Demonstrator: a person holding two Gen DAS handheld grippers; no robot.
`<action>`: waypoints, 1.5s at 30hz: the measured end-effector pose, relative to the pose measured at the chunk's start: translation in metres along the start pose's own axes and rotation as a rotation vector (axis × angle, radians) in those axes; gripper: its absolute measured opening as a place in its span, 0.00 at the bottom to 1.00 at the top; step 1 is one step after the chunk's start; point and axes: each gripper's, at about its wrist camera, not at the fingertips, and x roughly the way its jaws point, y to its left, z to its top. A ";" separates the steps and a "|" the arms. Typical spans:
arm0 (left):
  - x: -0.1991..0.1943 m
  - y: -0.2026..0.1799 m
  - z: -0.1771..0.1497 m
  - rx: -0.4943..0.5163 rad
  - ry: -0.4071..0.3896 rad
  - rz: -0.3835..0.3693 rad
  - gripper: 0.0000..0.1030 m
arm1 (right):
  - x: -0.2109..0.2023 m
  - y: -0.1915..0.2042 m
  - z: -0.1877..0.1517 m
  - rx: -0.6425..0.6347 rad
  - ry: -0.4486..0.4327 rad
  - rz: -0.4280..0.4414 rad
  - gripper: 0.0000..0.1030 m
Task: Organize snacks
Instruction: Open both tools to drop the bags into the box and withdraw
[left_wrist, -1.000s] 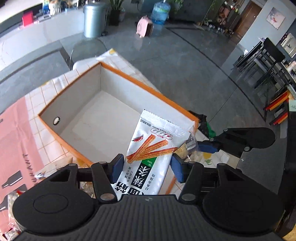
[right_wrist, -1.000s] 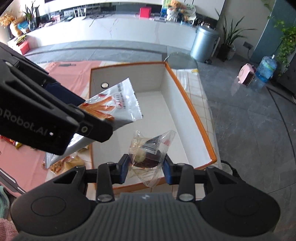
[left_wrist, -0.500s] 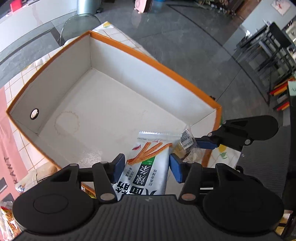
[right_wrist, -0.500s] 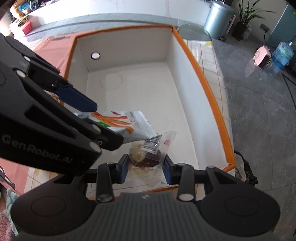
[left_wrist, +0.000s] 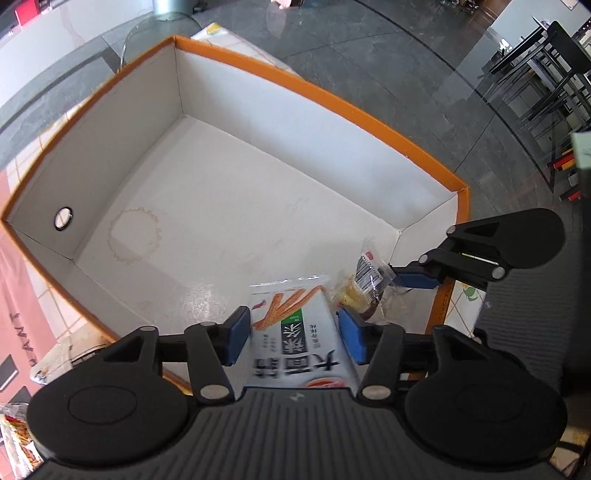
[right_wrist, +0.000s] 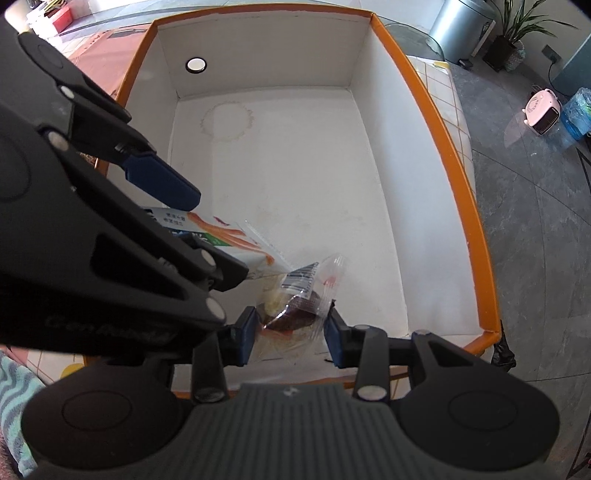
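Note:
An orange-rimmed box (left_wrist: 317, 92) with a white inside fills both views; it also shows in the right wrist view (right_wrist: 436, 122). My left gripper (left_wrist: 293, 338) is low over the box's near corner, its blue pads spread a little wider than the white snack-stick packet (left_wrist: 295, 332) lying between them. My right gripper (right_wrist: 290, 338) is shut on a clear-wrapped small cake (right_wrist: 291, 314), held just above the box floor beside the packet (right_wrist: 229, 236). The cake also shows in the left wrist view (left_wrist: 364, 291).
A round stain (left_wrist: 135, 234) marks the box floor, and a finger hole (right_wrist: 195, 64) pierces the far wall. The box stands on a tiled cloth (right_wrist: 439, 85). Loose snack packets (left_wrist: 18, 443) lie left of the box. The table edge runs close on the right.
Both grippers have dropped lower into the box's near corner. The left pads have spread apart around the packet, which now lies flatter. The right gripper still holds the cake.

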 end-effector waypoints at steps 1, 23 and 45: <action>-0.004 0.000 0.000 0.001 -0.010 -0.007 0.65 | 0.000 0.000 0.000 0.003 0.002 -0.002 0.36; -0.090 0.000 -0.037 -0.016 -0.144 0.035 0.73 | -0.028 0.009 0.011 0.035 -0.009 -0.043 0.70; -0.175 0.007 -0.160 -0.074 -0.289 0.177 0.73 | -0.124 0.114 -0.047 0.203 -0.209 -0.044 0.83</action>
